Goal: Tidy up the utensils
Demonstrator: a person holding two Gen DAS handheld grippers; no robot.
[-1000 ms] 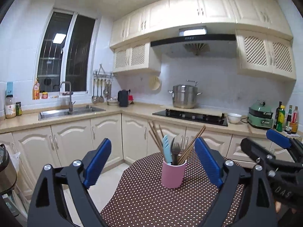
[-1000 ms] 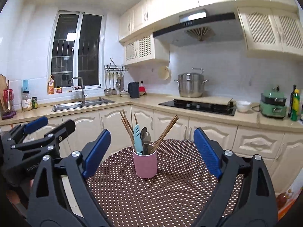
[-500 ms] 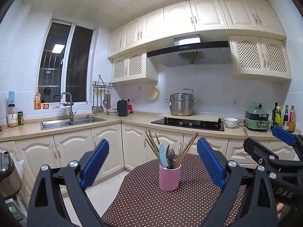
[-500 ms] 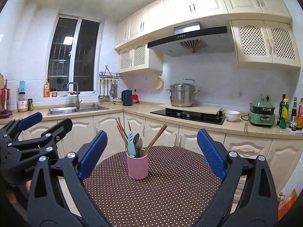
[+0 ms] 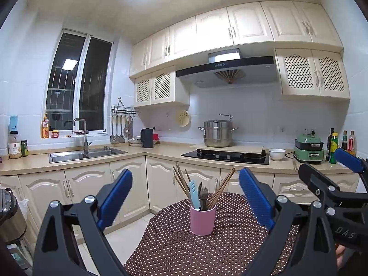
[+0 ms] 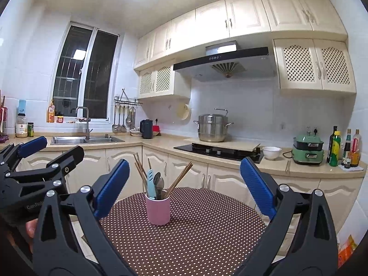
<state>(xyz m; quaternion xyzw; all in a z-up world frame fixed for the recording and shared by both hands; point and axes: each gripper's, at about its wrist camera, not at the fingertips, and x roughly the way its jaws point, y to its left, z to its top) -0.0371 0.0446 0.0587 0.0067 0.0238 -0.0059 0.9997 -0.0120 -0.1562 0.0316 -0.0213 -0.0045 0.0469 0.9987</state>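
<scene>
Tools both gape wide, left tool (image 5: pixel 185 197) and right tool (image 6: pixel 184 186) holding nothing. One pink cup (image 6: pixel 157 210) of utensils (image 6: pixel 156 184) stands on the dotted desk (image 6: pixel 195 230), untouched.

— What stands on the counter?
— A steel pot (image 5: pixel 217 133) behind the black hob (image 5: pixel 226 155); a white bowl (image 5: pixel 277 154) beside a green cooker (image 5: pixel 309 148); bottles (image 6: pixel 345 148) at the right.
— And left?
— A sink (image 5: pixel 86 154) under the window (image 5: pixel 78 87); a black kettle (image 5: pixel 147 138) in the corner.

"DAS" shows on the right hand-held gripper (image 5: pixel 345 168), "Gen" on the left hand-held gripper (image 6: pixel 50 147).
</scene>
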